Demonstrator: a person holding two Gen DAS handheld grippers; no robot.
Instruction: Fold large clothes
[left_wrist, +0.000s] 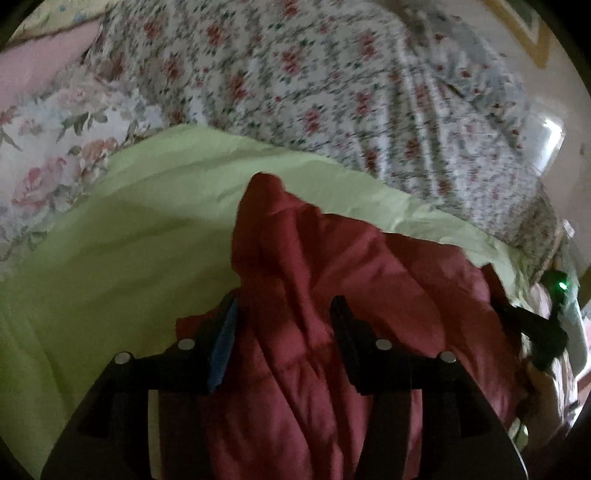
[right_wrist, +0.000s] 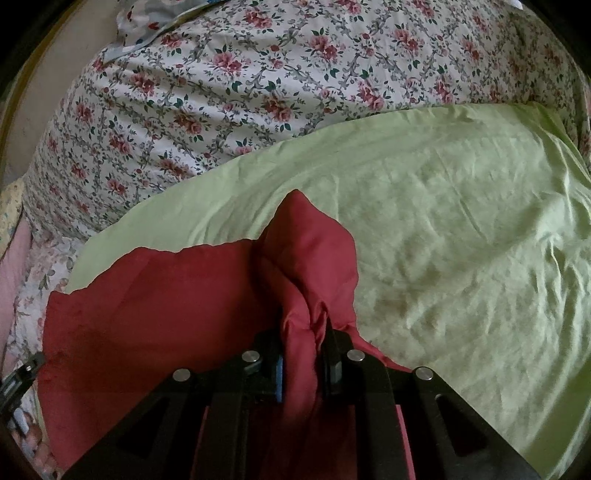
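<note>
A large dark red garment (left_wrist: 332, 280) lies bunched on a light green sheet (left_wrist: 129, 240). In the left wrist view my left gripper (left_wrist: 284, 314) has its jaws set apart with a thick fold of the red cloth lying between them; the fingers (left_wrist: 225, 343) do not pinch it. In the right wrist view my right gripper (right_wrist: 303, 347) is shut on a gathered fold of the red garment (right_wrist: 306, 266), which rises in a peak ahead of the fingertips. The rest of the garment (right_wrist: 147, 295) spreads flat to the left. The right gripper also shows at the right edge of the left wrist view (left_wrist: 543, 339).
The green sheet (right_wrist: 461, 229) covers the near part of a bed. Beyond it lies a white floral bedspread (right_wrist: 258, 85) (left_wrist: 295, 81). A second floral cloth with large pink roses (left_wrist: 48, 147) lies at the left. A wall and frame edge (left_wrist: 524, 22) stand at the far right.
</note>
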